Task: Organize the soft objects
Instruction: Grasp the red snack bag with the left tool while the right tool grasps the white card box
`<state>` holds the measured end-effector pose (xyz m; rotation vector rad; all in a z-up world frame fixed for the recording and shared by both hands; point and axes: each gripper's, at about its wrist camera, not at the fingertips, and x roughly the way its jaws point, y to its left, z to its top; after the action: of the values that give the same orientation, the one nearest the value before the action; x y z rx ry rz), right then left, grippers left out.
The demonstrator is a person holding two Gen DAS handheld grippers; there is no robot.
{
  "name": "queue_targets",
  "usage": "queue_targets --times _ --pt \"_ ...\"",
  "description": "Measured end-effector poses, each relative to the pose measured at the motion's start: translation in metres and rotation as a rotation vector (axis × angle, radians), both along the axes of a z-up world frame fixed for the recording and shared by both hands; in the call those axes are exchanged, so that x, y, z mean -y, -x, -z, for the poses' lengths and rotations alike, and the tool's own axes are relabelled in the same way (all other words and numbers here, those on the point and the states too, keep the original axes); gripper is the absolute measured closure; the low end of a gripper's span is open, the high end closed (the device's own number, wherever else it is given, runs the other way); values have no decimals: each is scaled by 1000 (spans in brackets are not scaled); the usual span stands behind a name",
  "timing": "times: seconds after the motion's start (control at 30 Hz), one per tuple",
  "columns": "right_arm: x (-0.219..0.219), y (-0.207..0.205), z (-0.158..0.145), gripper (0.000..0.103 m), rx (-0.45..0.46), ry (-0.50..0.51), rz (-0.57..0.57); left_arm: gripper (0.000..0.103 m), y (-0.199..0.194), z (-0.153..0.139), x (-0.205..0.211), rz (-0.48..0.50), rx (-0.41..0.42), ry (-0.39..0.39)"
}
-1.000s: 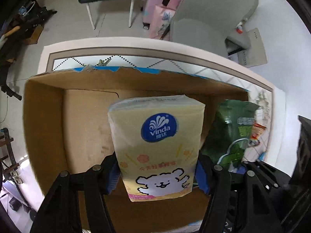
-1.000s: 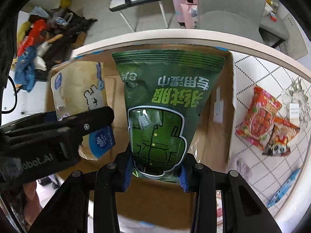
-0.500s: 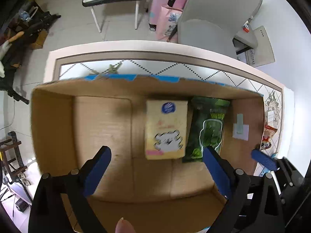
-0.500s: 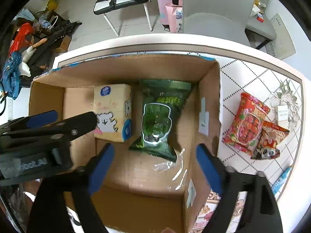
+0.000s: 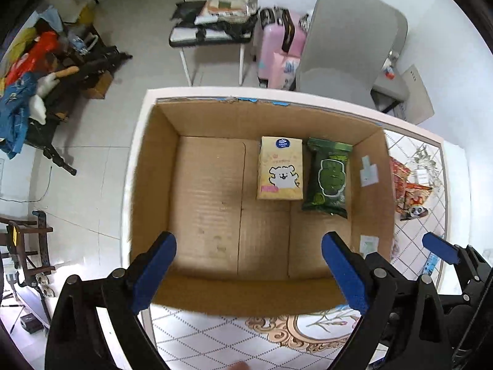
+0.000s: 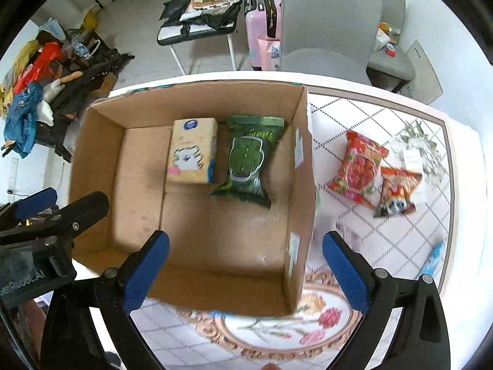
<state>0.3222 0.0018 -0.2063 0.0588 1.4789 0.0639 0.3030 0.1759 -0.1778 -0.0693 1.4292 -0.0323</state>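
An open cardboard box [image 5: 154, 185] [image 6: 303, 166] stands on the patterned table. Inside it, at the far right, a yellow tissue pack [image 5: 280, 168] [image 6: 192, 151] with a white bear lies beside a green wipes pack [image 5: 328, 178] [image 6: 246, 162]. My left gripper [image 5: 248, 273] is open and empty, high above the box's near wall. My right gripper [image 6: 246, 271] is open and empty, above the box's near right corner. The left gripper also shows at the left edge of the right wrist view [image 6: 46, 212].
On the table right of the box lie a red snack bag [image 6: 359, 166], an orange snack bag [image 6: 397, 191] and a blue packet [image 6: 433, 256]. A grey chair [image 6: 326, 24] and a pink suitcase [image 5: 277, 52] stand behind the table.
Both grippers opened and let go of the tissue pack and the wipes pack, which now lie in the box. Both grippers have pulled up and back from the box.
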Motion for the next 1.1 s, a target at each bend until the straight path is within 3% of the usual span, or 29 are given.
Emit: queue_targets --times 0.3,0.5,0.63,0.87,0.93,1.1 --pt "5 62 -74 2 102 -10 -16 6 57 -72 5 33 118 -19" --pt "18 90 -112 2 161 -44 -22 6 82 -99 17 34 147 -9" --pt "34 97 -121 2 157 -100 -20 6 90 -113 32 21 159 7" --pt "138 90 -107 2 100 -160 127 6 77 -119 110 73 170 0" --pt "182 81 -91 2 76 -161 198 6 63 -107 139 104 152 3" --pt "286 46 -34 2 7 -120 323 6 8 -54 218 162 88 -77"
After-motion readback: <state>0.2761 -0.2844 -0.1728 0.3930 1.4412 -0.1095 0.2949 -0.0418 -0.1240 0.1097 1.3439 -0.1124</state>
